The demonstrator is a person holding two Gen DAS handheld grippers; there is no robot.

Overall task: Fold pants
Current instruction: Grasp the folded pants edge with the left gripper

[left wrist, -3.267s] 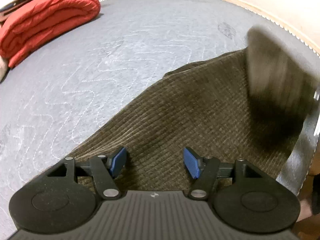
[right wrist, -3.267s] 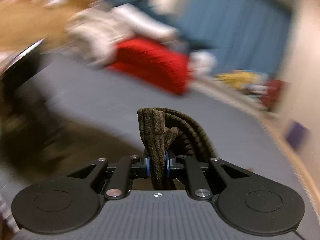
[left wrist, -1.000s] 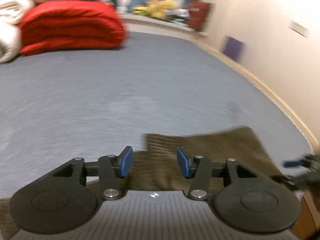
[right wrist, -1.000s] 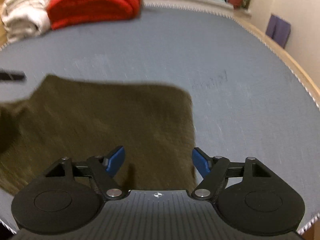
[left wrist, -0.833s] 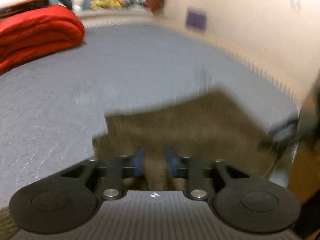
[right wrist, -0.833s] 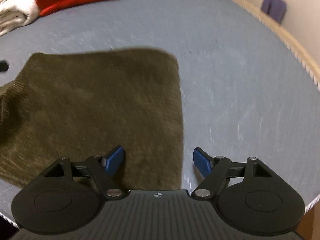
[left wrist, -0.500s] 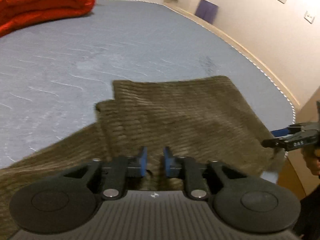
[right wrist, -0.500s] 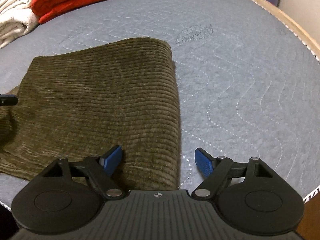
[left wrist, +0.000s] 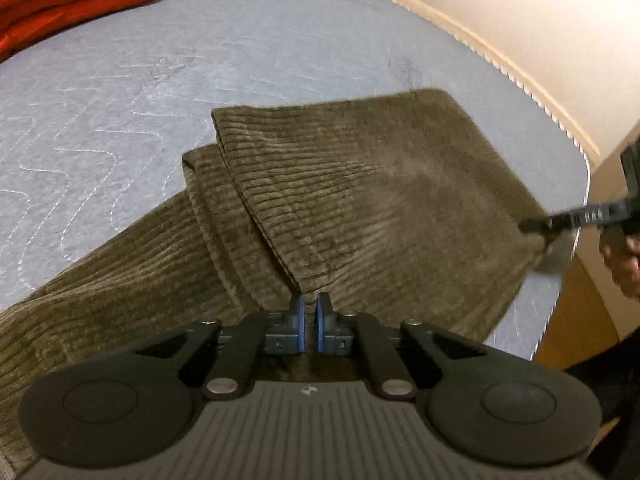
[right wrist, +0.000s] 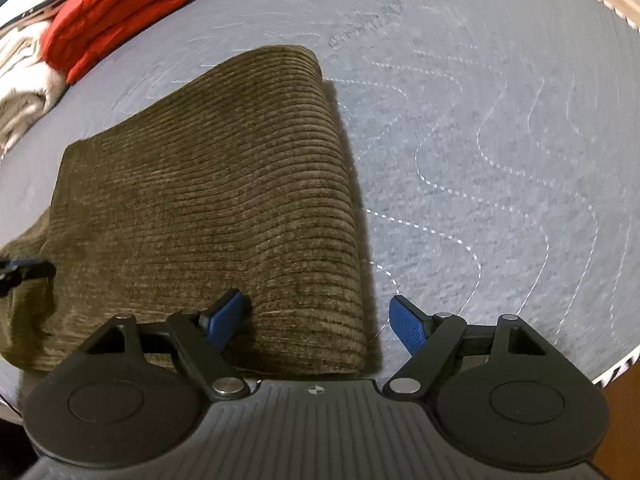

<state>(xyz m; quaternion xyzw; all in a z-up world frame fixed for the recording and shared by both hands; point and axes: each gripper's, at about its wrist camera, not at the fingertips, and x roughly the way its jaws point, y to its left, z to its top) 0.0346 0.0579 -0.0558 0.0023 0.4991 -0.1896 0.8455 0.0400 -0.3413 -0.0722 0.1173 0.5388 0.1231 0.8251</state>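
Observation:
Olive corduroy pants (left wrist: 360, 200) lie partly folded on a grey quilted mattress (left wrist: 120, 80). My left gripper (left wrist: 310, 310) is shut on the near corner of the folded top layer of the pants. In the right wrist view the pants (right wrist: 208, 208) lie flat with a rounded fold edge on the right. My right gripper (right wrist: 320, 320) is open and empty, its fingers on either side of that fold edge at the near end. The right gripper also shows at the right edge of the left wrist view (left wrist: 576, 216).
A folded red blanket (right wrist: 120, 12) and pale towels (right wrist: 20, 92) lie at the far left of the mattress. The mattress edge with wooden trim (left wrist: 520, 68) and a wall run along the right. The near mattress edge (right wrist: 616, 364) is close.
My left gripper has shut on the corner of the pants' top layer. My right gripper let go of the pants earlier, has come down close to the fold edge and stays open.

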